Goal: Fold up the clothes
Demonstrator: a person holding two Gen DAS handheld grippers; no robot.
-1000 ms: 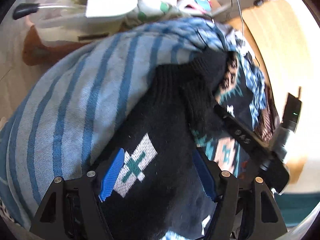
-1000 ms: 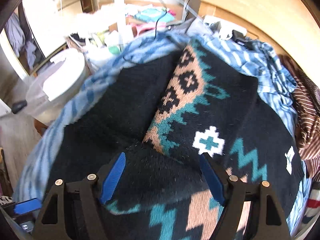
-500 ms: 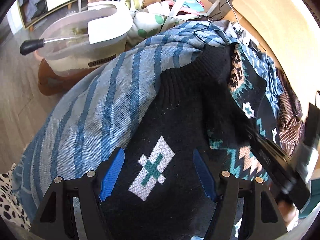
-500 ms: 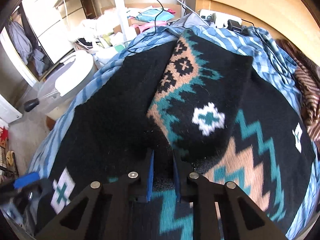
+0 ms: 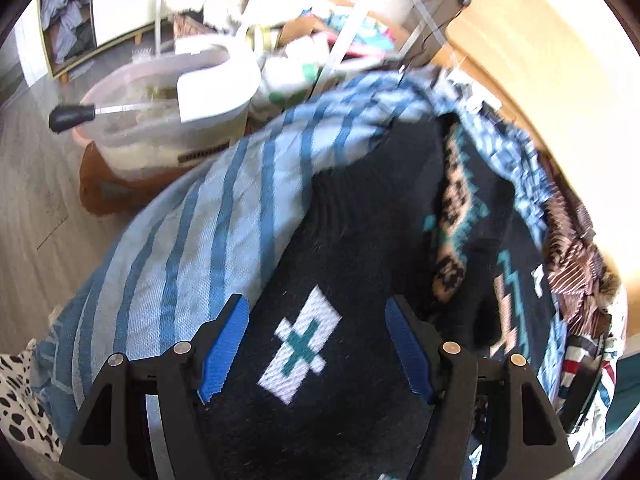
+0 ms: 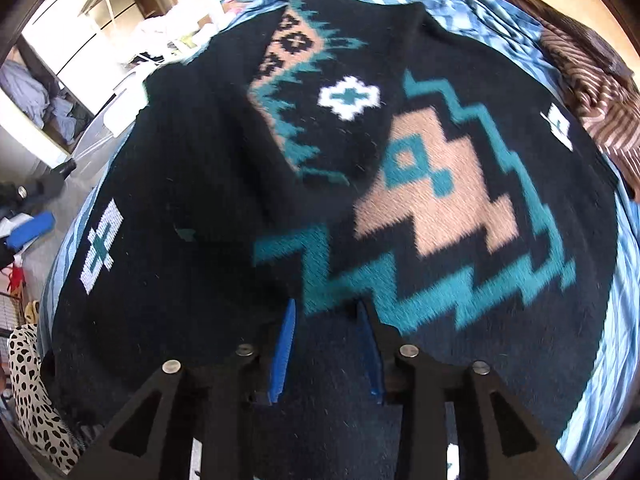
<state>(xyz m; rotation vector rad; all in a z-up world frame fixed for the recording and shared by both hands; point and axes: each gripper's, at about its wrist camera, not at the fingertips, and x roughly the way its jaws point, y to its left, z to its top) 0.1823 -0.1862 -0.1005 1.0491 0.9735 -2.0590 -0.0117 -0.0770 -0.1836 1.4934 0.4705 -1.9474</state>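
A black knit sweater with teal, peach and white patterns lies spread on a blue striped sheet. One sleeve is folded across its body. My right gripper is shut on a fold of the sweater's near edge and holds it up. My left gripper is open and empty, its blue fingertips on either side of the white-and-teal cross motif on the sweater's left part. That motif also shows in the right wrist view.
A brown striped garment lies at the right of the bed, by the wooden headboard. A clear plastic tub with a black-handled tool stands on the floor left of the bed. A spotted cloth hangs at the near left.
My right gripper closed on the sweater's near edge and pulled back, so more of the sweater shows. My left gripper stayed open and drew back slightly over the cross motif.
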